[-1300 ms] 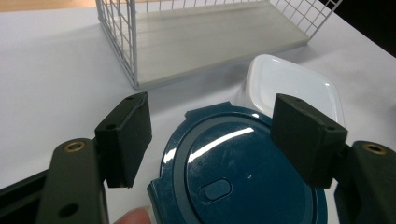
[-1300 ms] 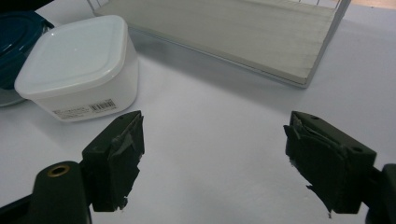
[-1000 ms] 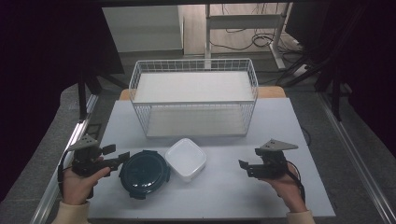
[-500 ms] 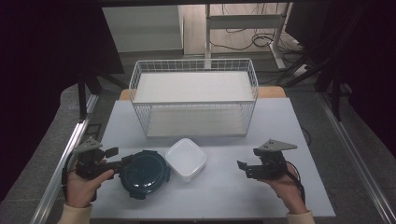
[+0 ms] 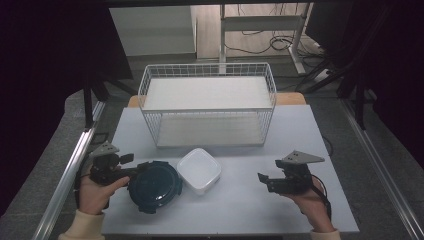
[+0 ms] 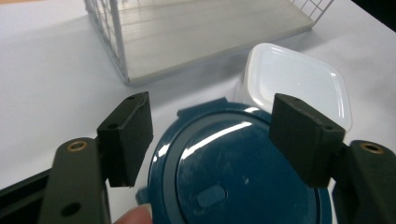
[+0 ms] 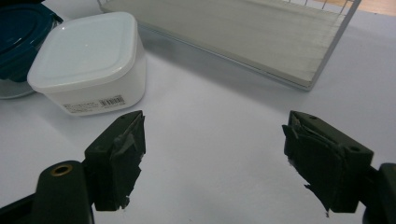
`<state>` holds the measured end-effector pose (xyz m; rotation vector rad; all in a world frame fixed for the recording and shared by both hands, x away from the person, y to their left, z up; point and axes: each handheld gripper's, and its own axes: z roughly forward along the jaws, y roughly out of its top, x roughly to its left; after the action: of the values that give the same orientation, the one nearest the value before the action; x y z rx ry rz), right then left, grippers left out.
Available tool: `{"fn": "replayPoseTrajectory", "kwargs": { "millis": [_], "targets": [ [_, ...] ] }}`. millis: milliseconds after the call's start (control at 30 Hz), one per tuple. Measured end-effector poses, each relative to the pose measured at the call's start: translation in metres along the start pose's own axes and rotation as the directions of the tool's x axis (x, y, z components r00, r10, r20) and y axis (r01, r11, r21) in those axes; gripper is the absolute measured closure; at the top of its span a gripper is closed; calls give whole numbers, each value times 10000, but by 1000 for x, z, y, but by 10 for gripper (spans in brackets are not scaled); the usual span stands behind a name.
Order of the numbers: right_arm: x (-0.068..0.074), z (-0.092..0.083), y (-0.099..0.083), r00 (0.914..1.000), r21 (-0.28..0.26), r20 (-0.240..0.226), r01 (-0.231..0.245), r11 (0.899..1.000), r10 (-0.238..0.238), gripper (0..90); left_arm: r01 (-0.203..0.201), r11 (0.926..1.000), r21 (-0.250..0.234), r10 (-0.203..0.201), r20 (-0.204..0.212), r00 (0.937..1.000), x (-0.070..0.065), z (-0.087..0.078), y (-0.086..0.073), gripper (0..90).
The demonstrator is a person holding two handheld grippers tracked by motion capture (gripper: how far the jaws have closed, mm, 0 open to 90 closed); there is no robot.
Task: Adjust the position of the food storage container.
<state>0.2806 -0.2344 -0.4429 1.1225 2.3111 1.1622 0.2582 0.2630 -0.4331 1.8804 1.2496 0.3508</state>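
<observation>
The left gripper (image 5: 131, 171) has slid over the round blue-lidded container (image 5: 154, 186), jaws narrowing but unclenched, gripping nothing. The right gripper (image 5: 266, 179) stays put, released and empty.

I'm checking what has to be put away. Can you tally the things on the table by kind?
Food containers: 2 (round dark blue container, square white container)
Wire baskets: 1 (white wire basket)
Total: 3

round container (image 5: 154, 185) left of, touching square container (image 5: 199, 170) | wire basket (image 5: 150, 80) behind both
</observation>
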Motion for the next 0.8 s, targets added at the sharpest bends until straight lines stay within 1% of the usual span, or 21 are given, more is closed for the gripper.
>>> {"fn": "replayPoseTrajectory", "kwargs": {
  "millis": [33, 67, 100, 267, 333, 367, 467, 500, 533, 567, 633, 667, 700, 733, 800],
  "targets": [
    [0, 0, 0, 10000, 47, -2, 1, 10000, -1, 208, -143, 9998, 169, 145, -97, 9998, 2, 4, 7, 325],
    [1, 0, 0, 10000, 71, 7, 13, 10000, -13, 208, -174, 9996, 217, 176, -92, 9998, 3, 6, 10, 329],
    [1, 0, 0, 10000, 71, 7, 13, 10000, -13, 208, -174, 9996, 217, 176, -92, 9998, 3, 6, 10, 334],
    [1, 0, -1, 9999, 99, 91, 41, 9999, -42, 208, -308, 9982, 515, 312, -71, 9995, 5, 16, 24, 347],
    [0, -2, -2, 10000, -2, 12, 91, 10000, -91, 208, -387, 9972, 645, 393, -81, 9992, 6, 20, 28, 355],
    [0, -3, -2, 9999, -3, 99, 92, 10000, -92, 208, -395, 9962, 781, 402, -64, 9992, 7, 24, 31, 376],
    [2, -4, -2, 9999, -59, 85, 123, 9999, -123, 208, -407, 9952, 889, 414, -66, 9991, 9, 27, 33, 418],
    [2, -5, -2, 9998, -66, 81, 164, 9998, -164, 208, -359, 9953, 900, 374, -151, 9992, 9, 27, 35, 418],
    [2, -5, -2, 9998, -62, 109, 185, 9998, -185, 208, -293, 9957, 874, 315, -239, 9992, 10, 27, 36, 474],
    [2, -5, -2, 9998, -35, 138, 161, 9999, -160, 208, -164, 9963, 843, 199, -402, 9990, 12, 28, 39, 493],
    [1, -3, -3, 9997, 11, 187, 131, 9999, -131, 208, -164, 9961, 865, 197, -368, 9991, 13, 28, 40, 542],
    [1, -3, -3, 9997, 11, 187, 131, 9999, -131, 208, -168, 9956, 922, 199, -333, 9992, 14, 30, 41, 542],
    [0, -2, -4, 9997, 62, 185, 148, 9999, -149, 208, -198, 9939, 1089, 234, -328, 9992, 15, 34, 43, 581],
    [0, -2, -4, 9997, 62, 185, 148, 9999, -149, 208, -198, 9939, 1089, 234, -328, 9992, 15, 34, 43, 599],
    [1, -2, -4, 9997, 58, 177, 191, 9998, -192, 208, -230, 9918, 1255, 267, -275, 9993, 16, 38, 44, 615]
  ]
}}
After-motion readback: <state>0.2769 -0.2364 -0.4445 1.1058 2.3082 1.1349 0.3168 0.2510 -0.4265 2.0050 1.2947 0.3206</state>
